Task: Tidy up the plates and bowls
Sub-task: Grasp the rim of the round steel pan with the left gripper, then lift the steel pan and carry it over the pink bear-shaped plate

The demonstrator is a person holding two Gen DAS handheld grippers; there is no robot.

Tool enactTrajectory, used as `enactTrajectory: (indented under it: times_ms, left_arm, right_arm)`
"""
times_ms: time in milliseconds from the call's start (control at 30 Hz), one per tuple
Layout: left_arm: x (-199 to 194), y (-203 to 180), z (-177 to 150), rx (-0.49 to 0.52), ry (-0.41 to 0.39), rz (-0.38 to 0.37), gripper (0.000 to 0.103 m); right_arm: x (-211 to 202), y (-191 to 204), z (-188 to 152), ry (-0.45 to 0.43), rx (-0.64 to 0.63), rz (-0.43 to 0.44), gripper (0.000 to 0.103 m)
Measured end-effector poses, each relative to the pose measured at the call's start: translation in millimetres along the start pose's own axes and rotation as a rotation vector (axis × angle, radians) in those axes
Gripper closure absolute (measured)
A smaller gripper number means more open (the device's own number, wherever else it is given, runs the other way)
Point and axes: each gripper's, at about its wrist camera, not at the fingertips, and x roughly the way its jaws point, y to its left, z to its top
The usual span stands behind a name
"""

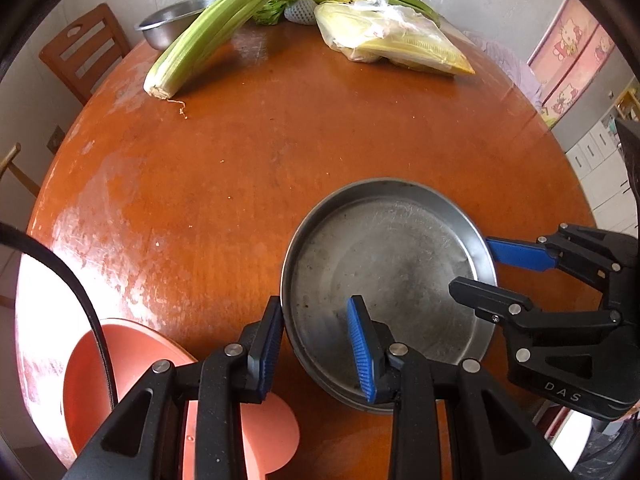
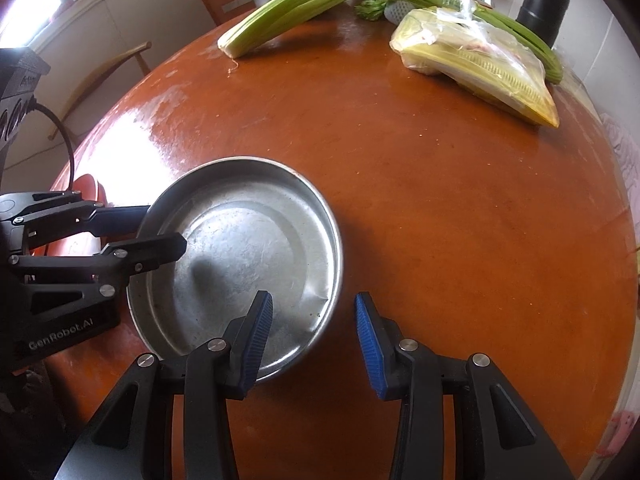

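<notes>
2 handheld grippers work over a round orange-brown table, both angled steeply down at 1 shallow metal plate near the table's front edge. Left gripper straddles the plate's left rim, 1 blue pad outside & 1 inside; jaws look narrow, but whether the pads actually pinch the rim can't be told. Right gripper straddles the opposite rim the same way, w/ a visible gap between its outer pad and the rim, so it looks open and not gripping. Plate seems to rest on or just above the tabletop, can't tell which. At the far side sit a steel bowl, celery, a bagged yellow item & a dark flask. A salmon-pink stool or lid shows below the table edge on the left. Judging by this, organizing is early: the plate & bowl are well apart, nothing stacked yet
</notes>
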Motion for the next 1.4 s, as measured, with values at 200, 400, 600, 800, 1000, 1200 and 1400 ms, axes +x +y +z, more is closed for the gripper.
enactTrajectory:
  times_ms: [200, 400, 600, 800, 1000, 1200, 1400]
  left_arm:
    - [3.6, -6.4, -1.9, 0.027, 0.007, 0.002, 0.070]
    - [2.3, -9.1, -3.9, 0.032, 0.000, 0.008, 0.070]
    - [-5.5, -14.1, -6.7, 0.042, -0.018, -0.006, 0.070]
    - [-12.9, -15.5, -8.6, 0.034, -0.033, -0.015, 0.070]
    - [-22.8, -17.3, -9.3, 0.032, -0.056, -0.021, 0.070]
    - [-39.0, -17.6, -12.5, 0.031, -0.090, -0.035, 0.070]
    - [-65.3, -11.3, -18.0, 0.020, -0.146, -0.030, 0.070]
  right_arm:
    - [5.3, 3.4, -0.3, 0.018, -0.010, 0.000, 0.060]
    - [6.1, 6.0, 0.1, 0.017, -0.023, -0.031, 0.060]
    - [0.8, -0.9, -1.6, 0.012, 0.004, -0.028, 0.059]
    - [-14.0, -1.3, -2.2, -0.014, 0.012, -0.034, 0.059]
    - [-26.3, 2.6, -4.9, -0.032, 0.011, -0.037, 0.059]
    - [-43.7, 7.2, -8.0, -0.058, 0.010, -0.041, 0.059]
    - [-68.0, 22.6, -9.8, -0.103, -0.009, -0.047, 0.059]
